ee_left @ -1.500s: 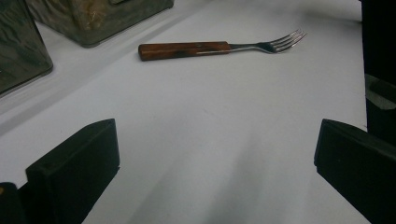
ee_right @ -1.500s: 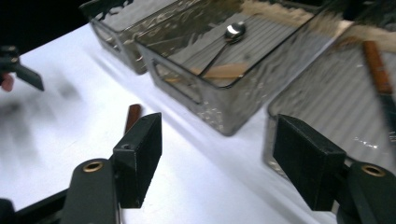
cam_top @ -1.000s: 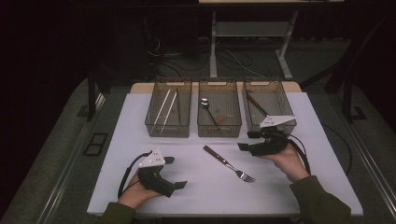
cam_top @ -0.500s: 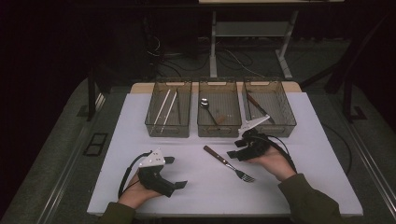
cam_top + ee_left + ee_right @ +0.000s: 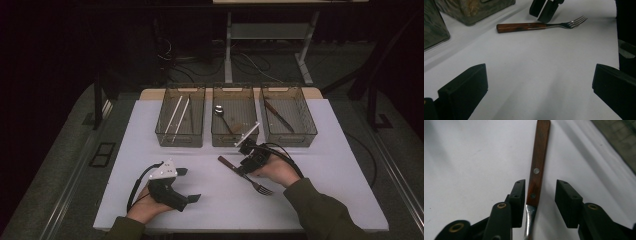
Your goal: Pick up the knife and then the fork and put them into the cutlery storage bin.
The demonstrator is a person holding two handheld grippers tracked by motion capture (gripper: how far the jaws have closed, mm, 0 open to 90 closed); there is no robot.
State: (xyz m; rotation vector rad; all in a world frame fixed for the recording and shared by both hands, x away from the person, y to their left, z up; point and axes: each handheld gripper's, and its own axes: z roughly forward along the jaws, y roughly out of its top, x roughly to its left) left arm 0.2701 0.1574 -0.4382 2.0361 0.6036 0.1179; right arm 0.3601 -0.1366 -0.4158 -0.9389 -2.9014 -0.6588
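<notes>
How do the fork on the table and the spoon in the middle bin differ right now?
The fork lies loose on the white table; the spoon already sits inside the middle bin. The fork has the right gripper straddling its wooden handle, whose jaws have just been closing and are not yet pressing; the spoon has no gripper at it. The fork's handle is reddish wood; the spoon's looks dark, material unclear. Both lie flat.

Right gripper [image 5: 243, 159] lowered over a wooden-handled fork [image 5: 246, 175] on the white counter [image 5: 320, 165], its fingers astride the handle and closing, left gripper [image 5: 186, 185] resting apart, fingers spread, three wire baskets [image 5: 182, 140] beyond.
</notes>
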